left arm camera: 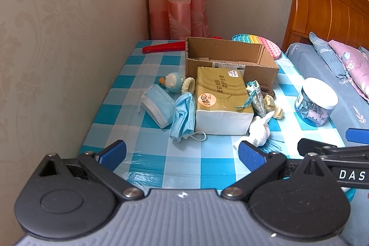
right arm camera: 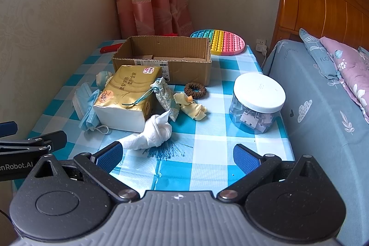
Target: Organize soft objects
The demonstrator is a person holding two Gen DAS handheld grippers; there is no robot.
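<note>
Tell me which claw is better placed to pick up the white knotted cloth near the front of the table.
The right claw. The white knotted cloth lies just ahead of its open fingers, slightly left. For the left claw, it sits off to the right, beside one finger.

Corrugated cardboard box point(right arm camera: 166, 61) matt; tissue pack point(right arm camera: 129, 93) glossy gold film; jar point(right arm camera: 256, 103) clear plastic; checked cover on surface point(right arm camera: 207, 153) shiny; headboard point(right arm camera: 322, 4) varnished wood.

Two masks point(left arm camera: 159, 105), one box point(left arm camera: 230, 57), one jar point(left arm camera: 317, 100)
</note>
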